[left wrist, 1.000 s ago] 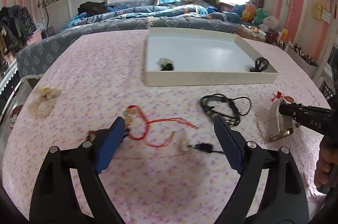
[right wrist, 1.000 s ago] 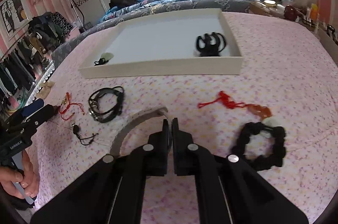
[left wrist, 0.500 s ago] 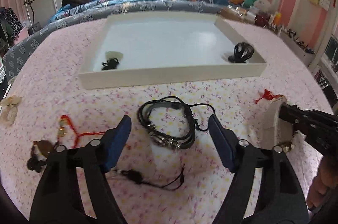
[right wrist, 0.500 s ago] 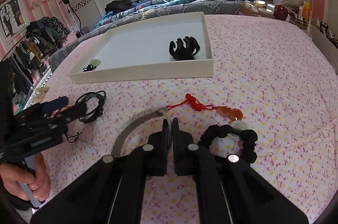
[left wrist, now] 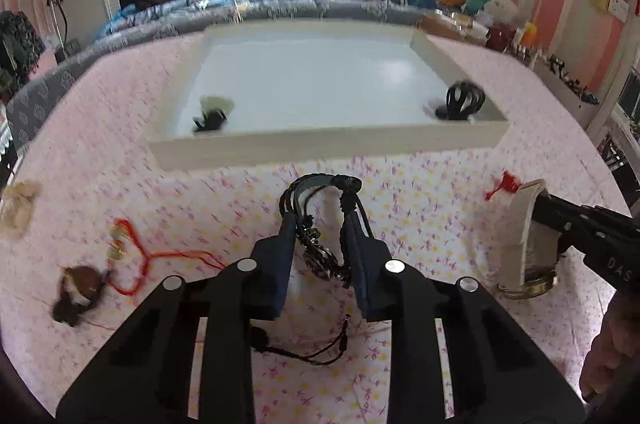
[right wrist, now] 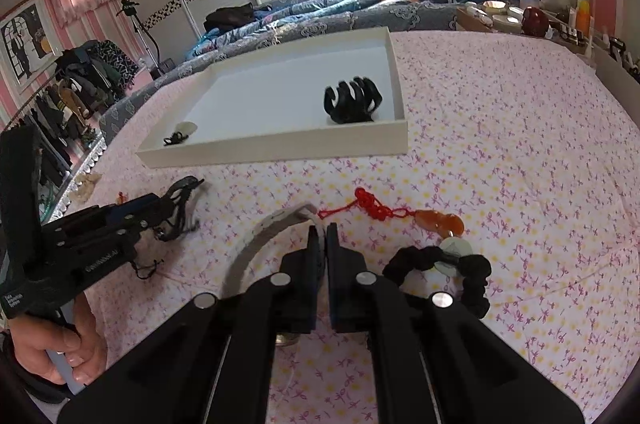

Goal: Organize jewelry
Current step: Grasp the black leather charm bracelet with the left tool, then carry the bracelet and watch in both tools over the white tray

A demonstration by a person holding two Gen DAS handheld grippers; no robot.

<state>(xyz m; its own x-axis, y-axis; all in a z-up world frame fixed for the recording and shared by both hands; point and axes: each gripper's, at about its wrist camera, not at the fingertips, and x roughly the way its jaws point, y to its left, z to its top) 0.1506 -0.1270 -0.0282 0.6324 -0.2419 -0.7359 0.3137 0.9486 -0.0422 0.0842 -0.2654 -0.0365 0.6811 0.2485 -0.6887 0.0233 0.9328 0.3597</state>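
Observation:
My left gripper [left wrist: 322,230] is shut on a black braided leather bracelet [left wrist: 320,192] on the pink flowered tablecloth, just in front of the white tray [left wrist: 328,144]. It also shows in the right wrist view [right wrist: 180,200]. My right gripper [right wrist: 323,230] is shut on a watch with a pale strap [right wrist: 260,244]; the watch also shows in the left wrist view [left wrist: 524,236]. The tray holds a black claw clip [right wrist: 352,100] at its near right and a small black and white piece [left wrist: 212,112] at its near left.
On the cloth lie a red cord with gold charms [left wrist: 136,252], a brown pendant [left wrist: 78,288], a thin black cord [left wrist: 304,344], a red knot with an orange stone [right wrist: 400,214] and a black beaded bracelet [right wrist: 444,264]. A bed stands behind.
My left gripper has moved forward over the black braided bracelet and closed on it. My right gripper has stayed shut on the watch and shifted a little.

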